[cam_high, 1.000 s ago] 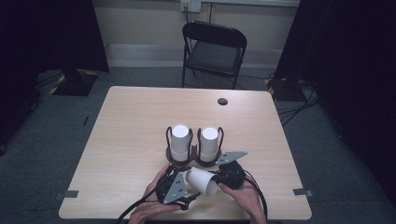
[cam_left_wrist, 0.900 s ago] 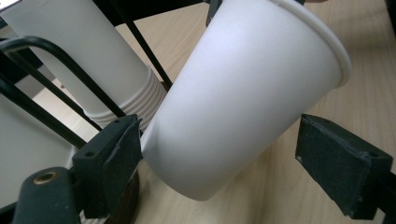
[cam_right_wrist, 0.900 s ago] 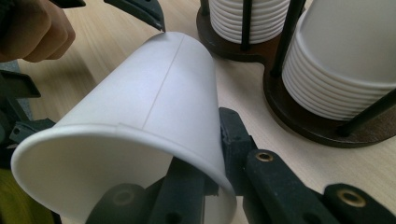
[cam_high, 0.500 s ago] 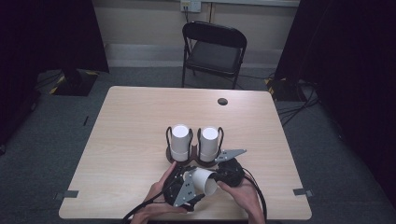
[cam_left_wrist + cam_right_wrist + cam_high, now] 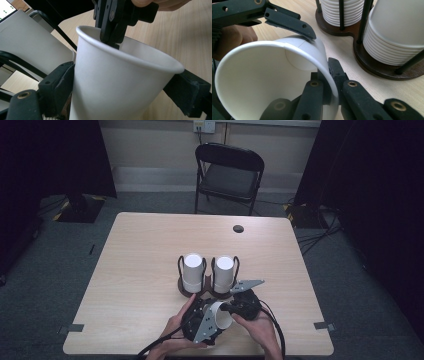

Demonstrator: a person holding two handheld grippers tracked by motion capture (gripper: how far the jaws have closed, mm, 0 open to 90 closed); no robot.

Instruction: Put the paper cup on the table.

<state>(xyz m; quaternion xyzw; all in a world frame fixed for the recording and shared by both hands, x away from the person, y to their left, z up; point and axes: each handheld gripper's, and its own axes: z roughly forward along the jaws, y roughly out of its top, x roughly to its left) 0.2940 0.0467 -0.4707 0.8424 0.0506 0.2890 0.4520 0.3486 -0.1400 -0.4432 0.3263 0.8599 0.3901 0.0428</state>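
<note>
now the left tool (image 5: 202,322) has closed in, both tools pinching the paper cup (image 5: 220,315).

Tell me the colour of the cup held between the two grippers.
Plain white, no print; the cup shows best in the right gripper view.

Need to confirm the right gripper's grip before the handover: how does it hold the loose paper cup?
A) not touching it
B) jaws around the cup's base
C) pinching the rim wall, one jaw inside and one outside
C: the right gripper clamps the paper cup wall at the rim, one jaw inside.
</note>
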